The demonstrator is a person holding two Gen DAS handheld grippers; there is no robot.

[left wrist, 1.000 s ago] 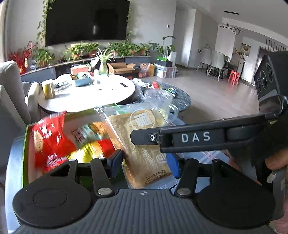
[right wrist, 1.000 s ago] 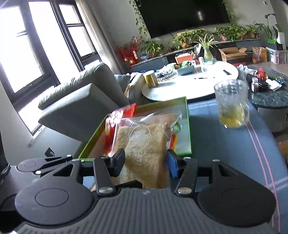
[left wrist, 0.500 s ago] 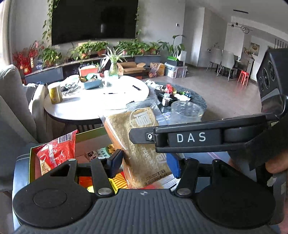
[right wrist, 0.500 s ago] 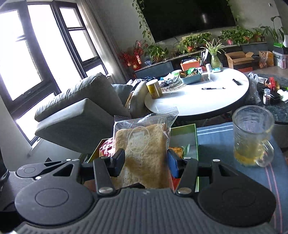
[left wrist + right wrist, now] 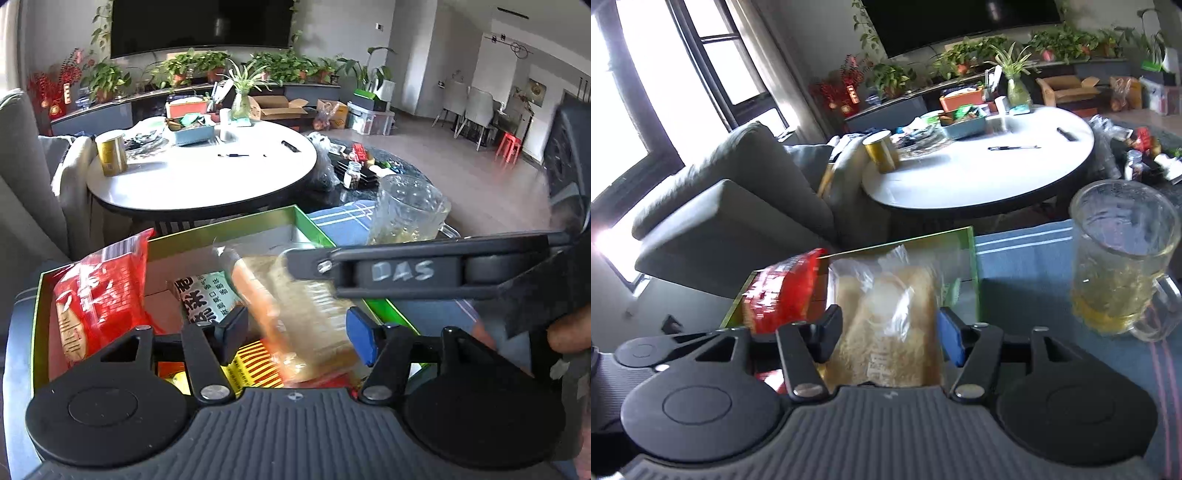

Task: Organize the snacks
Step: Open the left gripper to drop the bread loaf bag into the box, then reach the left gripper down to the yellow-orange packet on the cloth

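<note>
A clear bag of tan crackers [image 5: 306, 325] hangs tilted and blurred over the green snack box [image 5: 314, 225]. My left gripper [image 5: 297, 332] has its jaws opening; the bag is between them but its black pad stands off the bag. My right gripper [image 5: 888, 330] is shut on the same bag [image 5: 890, 325], both pads against it. One of its fingers [image 5: 399, 271], marked DAS, crosses the left wrist view. In the box lie a red packet [image 5: 99, 295], a white-and-green packet [image 5: 207, 295] and a yellow striped packet [image 5: 255, 365].
A glass mug [image 5: 1119, 266] with yellowish liquid stands on the blue striped cloth [image 5: 1027, 288] right of the box [image 5: 975, 273]. Beyond are a round white table [image 5: 207, 177] with clutter and a grey sofa [image 5: 731, 206] to the left.
Both grippers carried the bag down and over the green box. The left jaws have widened and the bag now leans left between them. The right grip is unchanged.
</note>
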